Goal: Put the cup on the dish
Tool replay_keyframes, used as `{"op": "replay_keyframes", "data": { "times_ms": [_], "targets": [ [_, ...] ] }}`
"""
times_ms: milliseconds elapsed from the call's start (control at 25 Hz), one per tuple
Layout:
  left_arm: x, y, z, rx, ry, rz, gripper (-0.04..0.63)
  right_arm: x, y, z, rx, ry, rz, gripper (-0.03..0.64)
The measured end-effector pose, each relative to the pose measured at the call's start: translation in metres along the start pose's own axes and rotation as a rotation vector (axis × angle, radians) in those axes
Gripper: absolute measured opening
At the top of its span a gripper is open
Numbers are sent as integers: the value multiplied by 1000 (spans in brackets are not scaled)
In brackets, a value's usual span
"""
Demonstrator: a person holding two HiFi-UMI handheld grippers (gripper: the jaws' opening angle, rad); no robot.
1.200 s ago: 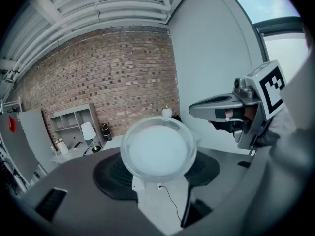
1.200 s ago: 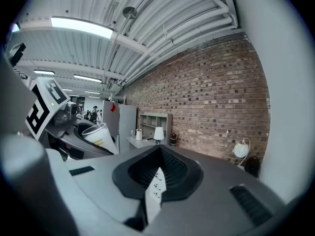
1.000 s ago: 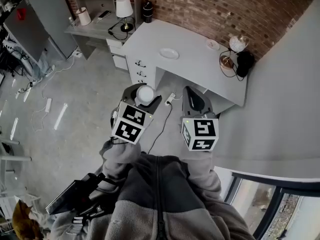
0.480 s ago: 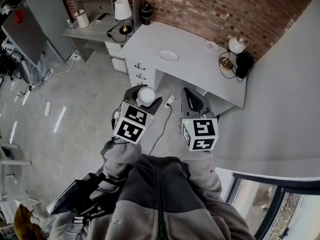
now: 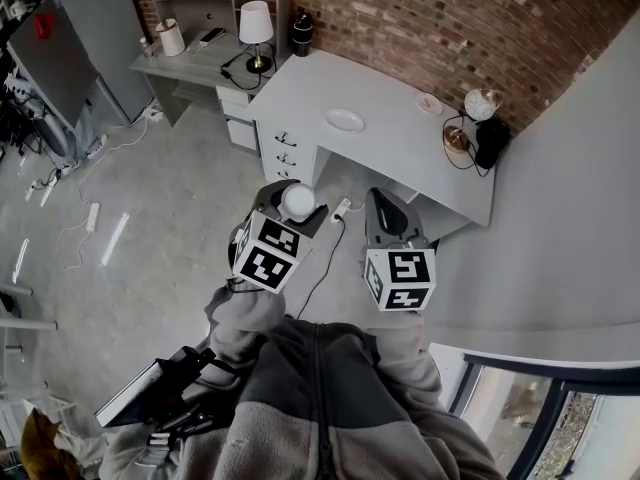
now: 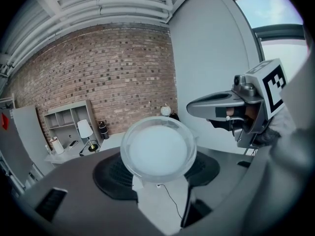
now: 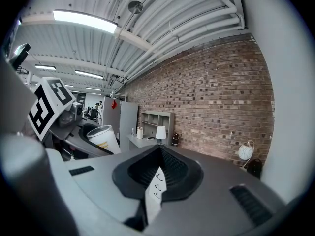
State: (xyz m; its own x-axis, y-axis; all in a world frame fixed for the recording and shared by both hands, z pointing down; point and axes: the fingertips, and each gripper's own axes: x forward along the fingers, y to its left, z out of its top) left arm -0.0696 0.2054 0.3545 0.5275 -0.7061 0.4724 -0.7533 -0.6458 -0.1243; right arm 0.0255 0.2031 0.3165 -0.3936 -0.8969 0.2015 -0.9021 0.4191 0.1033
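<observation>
While the left gripper [image 5: 288, 204] has its jaws clamped on the cup [image 6: 158, 149], the right gripper [image 5: 389, 212] has its jaws drawn together, nothing between them. Dish [image 5: 344, 120] lies on the white desk [image 5: 400, 153] ahead, well apart from the cup, with both grippers out over the floor [image 5: 170, 218].

Head view: high up, faces steeply down over person's torso; left tool [image 5: 296, 206] and right tool [image 5: 388, 200] near, floor and counter [image 5: 380, 143] farther off by brick wall [image 5: 440, 18]. Left tool view: along own jaws toward wall, cup [image 6: 158, 149] close up at centre, right tool at right. Right tool view: along own jaws, same wall, left tool at left. All three share wall, lamp [image 5: 257, 23].
</observation>
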Motion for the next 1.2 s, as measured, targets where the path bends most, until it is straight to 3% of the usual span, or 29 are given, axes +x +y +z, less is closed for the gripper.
{"op": "replay_keyframes", "data": {
  "times_ms": [600, 1200],
  "targets": [
    [-7, 38, -21, -5, 12, -7, 259, 32, 20, -1, 9, 3, -24, 2],
    [-3, 60, -44, -62, 15, 30, 259, 54, 36, -17, -13, 31, 15, 2]
  ]
}}
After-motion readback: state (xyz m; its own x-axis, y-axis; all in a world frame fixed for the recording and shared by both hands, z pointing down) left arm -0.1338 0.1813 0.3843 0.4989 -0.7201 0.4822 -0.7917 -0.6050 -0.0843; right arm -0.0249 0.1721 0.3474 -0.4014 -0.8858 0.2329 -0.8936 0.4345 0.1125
